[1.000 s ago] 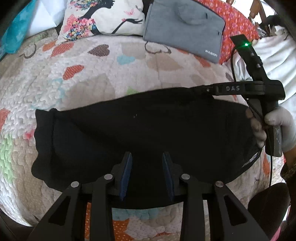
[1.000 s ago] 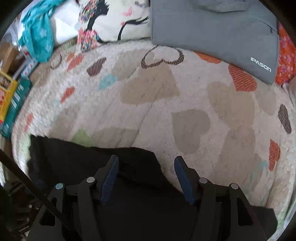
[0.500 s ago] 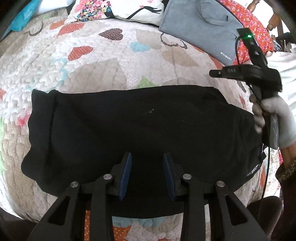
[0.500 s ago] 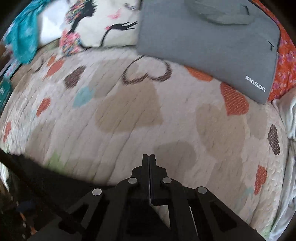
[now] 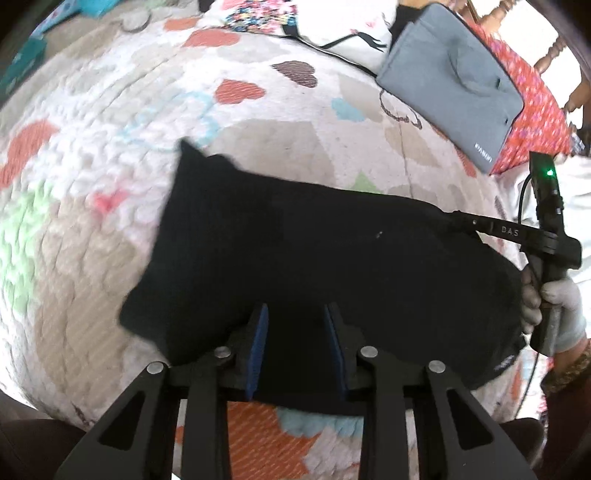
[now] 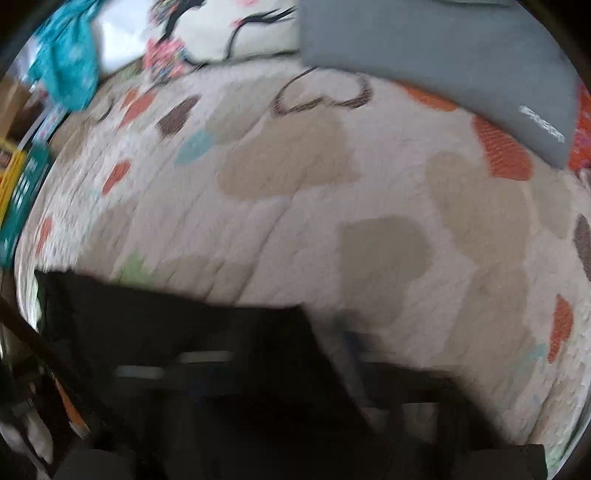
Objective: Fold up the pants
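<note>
The black pants (image 5: 314, 266) lie folded in a long band across the heart-patterned quilt (image 5: 110, 155). My left gripper (image 5: 295, 314) hovers over their near edge, open and empty, blue pads apart. My right gripper (image 5: 448, 218) shows in the left wrist view at the pants' far right corner, held by a gloved hand (image 5: 561, 306). In the right wrist view the pants (image 6: 177, 332) fill the lower left; my right gripper there is a dark blur, and I cannot tell how its jaws stand.
A grey laptop sleeve (image 5: 458, 77) lies at the far right on a red floral cloth (image 5: 532, 110). A printed pillow (image 6: 229, 29) and teal cloth (image 6: 66, 62) sit at the head of the bed. Boxes (image 6: 22, 184) stand off its left side.
My right gripper was shut half a second ago and has dropped to the pants' far right corner, now blurred. The left wrist view has swung right; the pants' left end looks shifted inward.
</note>
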{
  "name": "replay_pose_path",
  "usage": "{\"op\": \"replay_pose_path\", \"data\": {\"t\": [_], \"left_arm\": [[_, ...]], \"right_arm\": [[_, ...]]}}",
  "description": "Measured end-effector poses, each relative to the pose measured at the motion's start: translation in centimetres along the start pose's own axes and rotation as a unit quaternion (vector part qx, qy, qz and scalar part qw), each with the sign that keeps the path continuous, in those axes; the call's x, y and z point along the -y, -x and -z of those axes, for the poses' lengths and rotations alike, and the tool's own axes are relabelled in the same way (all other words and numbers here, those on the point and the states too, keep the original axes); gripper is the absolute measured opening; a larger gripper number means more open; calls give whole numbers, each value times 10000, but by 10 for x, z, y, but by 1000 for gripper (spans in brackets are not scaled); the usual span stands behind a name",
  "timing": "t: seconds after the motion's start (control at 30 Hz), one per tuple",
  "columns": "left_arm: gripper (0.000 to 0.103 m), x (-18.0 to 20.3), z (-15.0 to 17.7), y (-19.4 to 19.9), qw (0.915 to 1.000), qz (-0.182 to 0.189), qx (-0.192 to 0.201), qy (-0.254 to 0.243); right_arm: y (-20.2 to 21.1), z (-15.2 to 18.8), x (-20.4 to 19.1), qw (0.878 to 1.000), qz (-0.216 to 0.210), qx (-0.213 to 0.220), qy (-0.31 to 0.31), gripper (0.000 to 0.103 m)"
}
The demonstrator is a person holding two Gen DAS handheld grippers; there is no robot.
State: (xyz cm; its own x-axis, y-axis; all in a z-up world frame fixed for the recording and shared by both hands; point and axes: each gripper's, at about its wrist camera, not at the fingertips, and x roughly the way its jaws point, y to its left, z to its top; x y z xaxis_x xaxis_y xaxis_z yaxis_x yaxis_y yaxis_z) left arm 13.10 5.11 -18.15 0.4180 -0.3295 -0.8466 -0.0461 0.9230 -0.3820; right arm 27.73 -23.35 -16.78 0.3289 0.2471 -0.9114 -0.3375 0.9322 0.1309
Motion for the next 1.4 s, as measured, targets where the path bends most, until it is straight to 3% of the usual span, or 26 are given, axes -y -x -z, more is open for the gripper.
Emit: {"op": "replay_pose_path", "data": {"t": [0.13, 0.17, 0.2, 0.3, 0.33, 0.4, 0.47, 0.57, 0.63, 0.7, 0.77, 0.83, 1.0, 1.13, 1.3, 1.33, 1.37, 1.4], "left_arm": [[29, -15, 6, 6, 9992, 371, -41, 138], [29, -15, 7, 6, 9992, 386, -44, 130], [29, -14, 8, 6, 9992, 376, -50, 108], [29, -9, 9, 5, 9996, 257, -74, 11], [29, -6, 9, 6, 9997, 247, -72, -18], [29, -2, 9, 8, 9997, 214, -58, -55], [29, 5, 7, 11, 9995, 311, 3, -111], [29, 18, 6, 18, 9981, 551, 126, -232], [31, 28, 6, 19, 9974, 591, 163, -367], [31, 35, 8, 17, 9970, 619, 124, -450], [32, 39, 9, 13, 9964, 694, 25, -488], [32, 42, 9, 10, 9962, 714, -35, -500], [32, 41, 11, 7, 9971, 570, -42, -511], [32, 35, 11, 2, 9981, 438, -99, -432], [32, 34, 12, -2, 9983, 374, -142, -429], [32, 34, 12, -2, 9982, 356, -138, -457], [33, 35, 12, -2, 9982, 346, -144, -478], [34, 36, 12, -3, 9981, 342, -156, -489]], "right_arm": [[-1, -12, -5, 9975, 693, 132, 40, 7], [-2, -15, -4, 9960, 880, 179, -5, 0], [-5, -19, -1, 9917, 1260, 240, -42, 0], [-9, -23, 13, 9818, 1849, 284, -313, 0], [-4, -22, 20, 9821, 1775, 344, -521, 0], [17, -17, 38, 9866, 1107, 520, -1076, 3], [41, -4, 56, 9835, 772, 677, -1489, 23], [72, 24, 78, 9789, 555, 776, -1808, 31], [93, 50, 95, 9741, 586, 832, -2021, 32], [116, 81, 116, 9663, 799, 928, -2265, 43], [139, 116, 143, 9554, 1106, 1026, -2538, 62], [149, 142, 168, 9478, 1139, 967, -2817, 63], [156, 199, 205, 9307, 495, 941, -3499, 63], [147, 219, 199, 9320, 225, 962, -3487, 63], [123, 213, 185, 9356, 173, 715, -3454, 63], [120, 212, 182, 9371, 216, 678, -3418, 55], [119, 210, 177, 9405, 209, 647, -3330, 39], [121, 208, 171, 9433, 368, 608, -3243, 36]]}}
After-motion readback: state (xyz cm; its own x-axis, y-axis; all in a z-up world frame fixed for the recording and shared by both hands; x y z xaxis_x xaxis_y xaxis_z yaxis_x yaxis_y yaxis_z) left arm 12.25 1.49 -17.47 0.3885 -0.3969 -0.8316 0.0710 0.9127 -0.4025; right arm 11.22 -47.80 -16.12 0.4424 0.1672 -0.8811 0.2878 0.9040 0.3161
